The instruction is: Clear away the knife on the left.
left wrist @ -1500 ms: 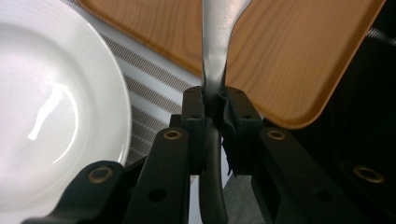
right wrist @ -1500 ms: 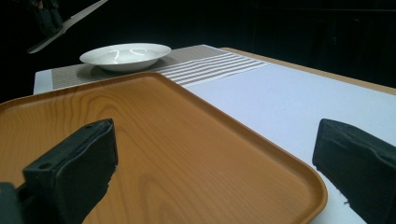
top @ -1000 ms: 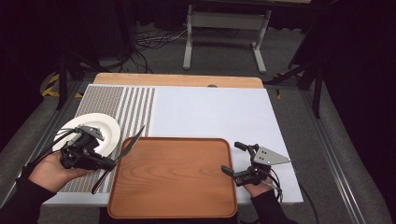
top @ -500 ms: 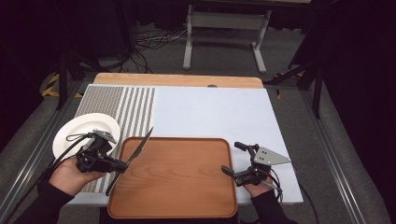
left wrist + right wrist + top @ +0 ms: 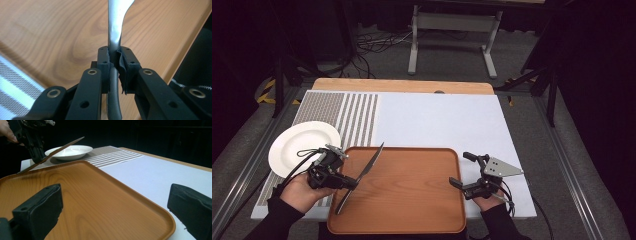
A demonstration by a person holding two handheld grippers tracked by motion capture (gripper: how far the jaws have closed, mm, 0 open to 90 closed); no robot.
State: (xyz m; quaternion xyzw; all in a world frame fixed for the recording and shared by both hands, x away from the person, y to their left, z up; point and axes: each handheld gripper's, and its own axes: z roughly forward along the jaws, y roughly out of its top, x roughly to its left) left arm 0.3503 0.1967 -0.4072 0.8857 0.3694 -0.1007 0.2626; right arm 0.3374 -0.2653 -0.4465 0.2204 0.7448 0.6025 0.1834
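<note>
Knife (image 5: 362,176) hangs over the left side of the wooden tray (image 5: 412,210), clamped near its middle by the left gripper (image 5: 343,182), whose jaws are pressed tight on the metal in the left gripper view. Just left of the tray, the white plate (image 5: 292,145) sits on the striped mat (image 5: 357,115), apart from the blade. From the right gripper view the knife (image 5: 53,152) slopes, tip raised toward the plate and handle end low over the tray rim.

Judging by this pose, the step in hand is setting the knife down on the tray. To do it well, level the blade first so both ends meet the wood together, lower slowly, and spread the jaws only once the knife rests flat; letting go while tilted would likely make it clatter or slide toward the rim.

Farther right, the right gripper (image 5: 468,186) waits at the tray's right edge, jaws wide apart and holding nothing
</note>
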